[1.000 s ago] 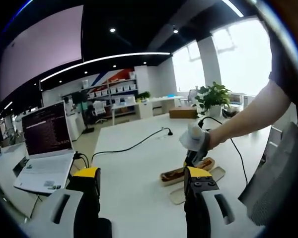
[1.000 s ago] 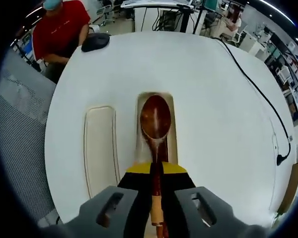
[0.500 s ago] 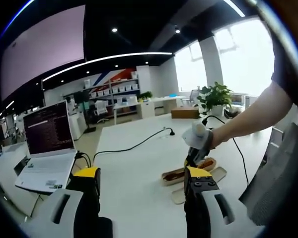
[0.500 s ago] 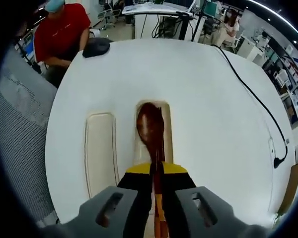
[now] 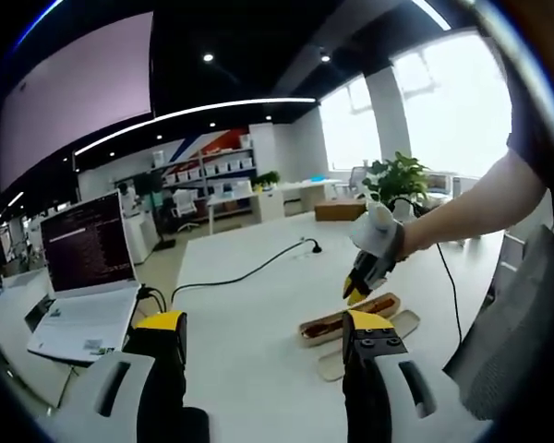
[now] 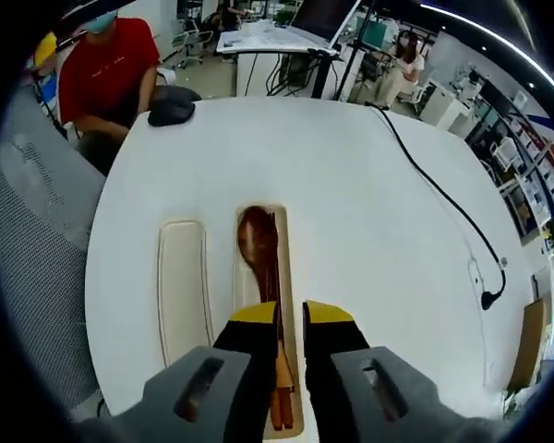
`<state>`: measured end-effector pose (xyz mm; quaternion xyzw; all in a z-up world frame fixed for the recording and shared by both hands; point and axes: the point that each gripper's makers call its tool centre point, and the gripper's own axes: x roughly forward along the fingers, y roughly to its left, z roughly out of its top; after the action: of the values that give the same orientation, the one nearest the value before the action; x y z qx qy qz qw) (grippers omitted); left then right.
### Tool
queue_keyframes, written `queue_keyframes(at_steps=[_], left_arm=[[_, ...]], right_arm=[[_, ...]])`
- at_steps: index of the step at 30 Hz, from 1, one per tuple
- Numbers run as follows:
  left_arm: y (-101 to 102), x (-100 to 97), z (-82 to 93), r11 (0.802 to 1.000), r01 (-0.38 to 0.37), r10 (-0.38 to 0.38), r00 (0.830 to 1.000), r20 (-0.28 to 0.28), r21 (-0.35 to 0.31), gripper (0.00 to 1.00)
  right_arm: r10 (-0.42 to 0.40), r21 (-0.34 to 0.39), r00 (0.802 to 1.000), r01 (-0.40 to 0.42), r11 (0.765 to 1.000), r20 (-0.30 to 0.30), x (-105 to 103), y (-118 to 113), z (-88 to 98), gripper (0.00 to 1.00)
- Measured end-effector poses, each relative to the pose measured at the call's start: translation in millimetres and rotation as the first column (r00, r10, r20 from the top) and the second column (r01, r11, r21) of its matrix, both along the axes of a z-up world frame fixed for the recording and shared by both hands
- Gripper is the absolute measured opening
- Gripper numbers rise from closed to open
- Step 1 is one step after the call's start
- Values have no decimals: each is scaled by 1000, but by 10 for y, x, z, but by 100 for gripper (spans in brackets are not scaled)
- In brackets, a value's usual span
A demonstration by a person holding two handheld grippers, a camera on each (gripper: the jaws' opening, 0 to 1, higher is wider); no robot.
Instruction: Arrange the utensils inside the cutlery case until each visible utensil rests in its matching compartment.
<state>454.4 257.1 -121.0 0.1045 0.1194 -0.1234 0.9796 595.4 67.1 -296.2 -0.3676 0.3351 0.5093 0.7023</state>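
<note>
One spoon [image 6: 260, 254] — no legible writing.

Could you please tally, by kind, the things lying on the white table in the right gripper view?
Wooden spoon: 1
Cream case trays: 2, the empty tray and the tray holding the spoon
Dark mouse: 1
Black cable: 1
Total: 5
</note>
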Motion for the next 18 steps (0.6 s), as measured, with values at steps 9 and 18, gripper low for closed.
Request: queue_keyframes(at_steps=[9, 18], left_arm=[[-45, -13, 8, 1000, 18, -19, 1000, 4, 18, 71], [-17, -48, 37, 999, 2, -2, 1000, 19, 33, 71]], right_arm=[[-66, 22, 998, 65, 998, 23, -46, -341, 180, 8], [-121, 47, 991, 119, 992, 53, -139, -601, 340, 8]])
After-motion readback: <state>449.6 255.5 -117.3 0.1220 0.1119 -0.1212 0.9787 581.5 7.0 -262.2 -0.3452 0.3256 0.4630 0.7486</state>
